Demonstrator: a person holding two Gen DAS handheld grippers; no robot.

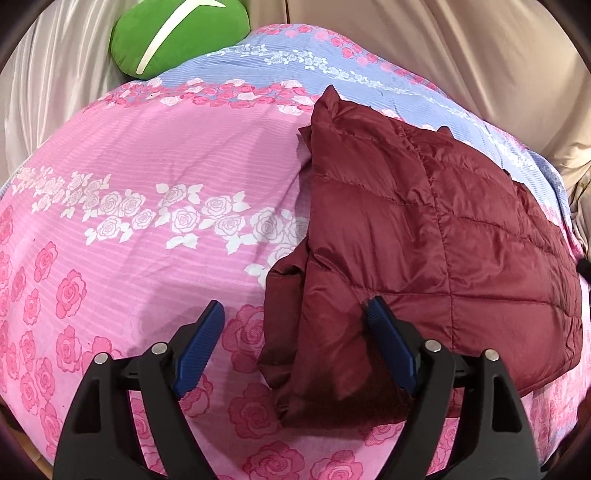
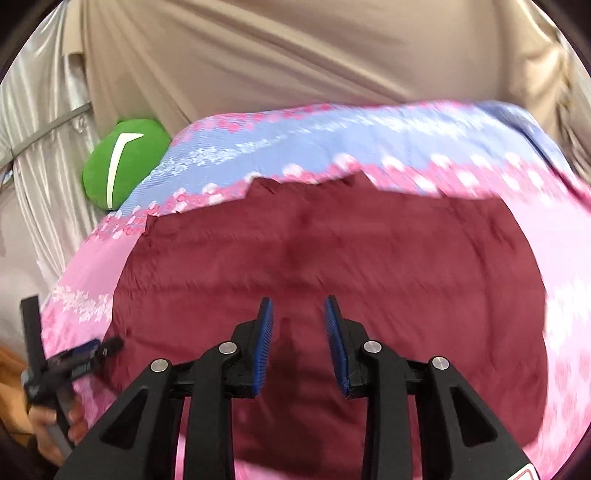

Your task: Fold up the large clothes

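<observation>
Your maroon quilted jacket [image 1: 424,240] lies already doubled over on the pink and blue rose-print bedspread [image 1: 147,177], toward the right half of the bed, with a green cushion [image 1: 177,33] at the far left edge against the beige drapes [image 2: 295,55]. Your left gripper [image 1: 295,332] hovers over the jacket's near left corner with its jaws spread wide and nothing between them; the right-hand pad sits above the top quilted layer, the left-hand one above bare bedspread. Your right gripper [image 2: 298,332] hangs over the middle of the jacket [image 2: 314,258], jaws partly apart and empty (that view is smeared, so I cannot tell whether the pads touch the cloth). The risk, as I judge it, lies in that near left corner, where several layers stack unevenly and an under-layer pokes out: close there and you may catch only the slippery top shell, so the fold slides apart when you lift. Go too deep and you could pinch the bedspread along with it, dragging the whole surface and skewing the neat edge.
</observation>
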